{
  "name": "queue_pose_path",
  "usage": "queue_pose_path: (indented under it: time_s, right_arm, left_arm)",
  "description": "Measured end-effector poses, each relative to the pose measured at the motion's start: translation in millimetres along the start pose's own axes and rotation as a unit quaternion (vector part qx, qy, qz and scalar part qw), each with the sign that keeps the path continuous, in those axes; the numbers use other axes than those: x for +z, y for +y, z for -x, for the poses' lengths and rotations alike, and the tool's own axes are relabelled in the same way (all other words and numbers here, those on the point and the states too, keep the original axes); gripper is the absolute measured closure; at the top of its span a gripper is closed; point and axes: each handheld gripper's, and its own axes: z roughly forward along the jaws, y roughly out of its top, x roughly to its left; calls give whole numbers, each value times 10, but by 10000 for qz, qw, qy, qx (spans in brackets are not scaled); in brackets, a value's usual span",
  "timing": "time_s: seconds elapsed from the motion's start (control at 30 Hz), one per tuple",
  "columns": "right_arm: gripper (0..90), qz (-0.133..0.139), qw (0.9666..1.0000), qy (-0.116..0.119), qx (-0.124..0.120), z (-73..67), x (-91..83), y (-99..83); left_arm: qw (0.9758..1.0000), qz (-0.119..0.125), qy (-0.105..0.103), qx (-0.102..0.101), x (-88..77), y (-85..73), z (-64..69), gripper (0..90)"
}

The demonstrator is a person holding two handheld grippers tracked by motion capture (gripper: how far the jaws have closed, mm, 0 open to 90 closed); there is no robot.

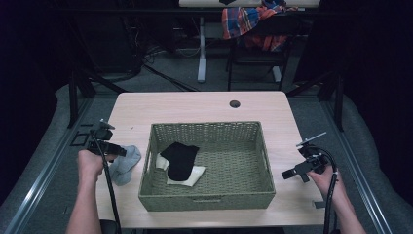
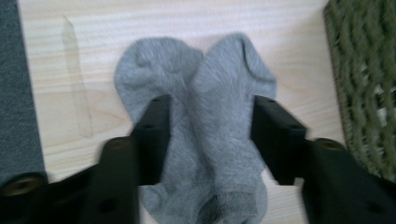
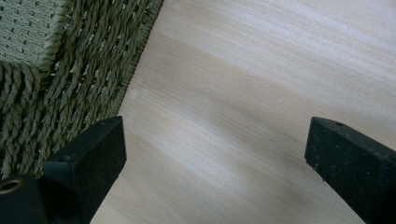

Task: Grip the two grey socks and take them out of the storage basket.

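While the grey sock waits between spread jaws, this entry records a pick-up step at its approach stage, judged from how things lie.

Table [image 1: 204, 105]: pale wood, beneath both grippers.

Basket [image 1: 207, 200]: woven, green, between the two grippers; to the right of the left gripper, to the left of the right one. Holds a black sock [image 1: 180, 160] lying over a white sock [image 1: 190, 175].

Grey sock [image 2: 205, 121]: flat on the table directly under the left gripper, outside the basket and just beside its wall. Probably bound for the basket.

Left gripper [image 2: 210, 135]: jaws apart, straddling the grey sock's middle, pads not visibly pressing. Pointed steeply down, hand gripping from behind.

Right gripper [image 3: 215, 149]: jaws wide apart over bare table, nothing between them; held low and about level, aimed toward the basket's side.

Next move, by judgement: lower the left gripper a little, close on the bunched fabric, lift clear of the basket's rim.
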Motion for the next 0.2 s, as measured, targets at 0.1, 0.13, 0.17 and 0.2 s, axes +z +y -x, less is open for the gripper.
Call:
queue_pose_path:
  time_s: [0.1, 0.13, 0.17, 0.2]
  right_arm:
    - [52, 8, 10000, 1, 1, -2, -1, 1]
    - [52, 9, 10000, 2, 1, -3, -2, 2]
    - [52, 9, 10000, 2, 1, -3, -2, 2]
    - [52, 4, 10000, 4, -8, 0, -4, 3]
  left_arm:
    - [9986, 506, 152, -86, -217, 13, -12, 190]
    - [9976, 664, 151, -106, -285, 14, -14, 153]
    - [9976, 664, 151, -106, -285, 14, -14, 144]
    - [9968, 777, 162, -113, -344, 14, -12, 144]
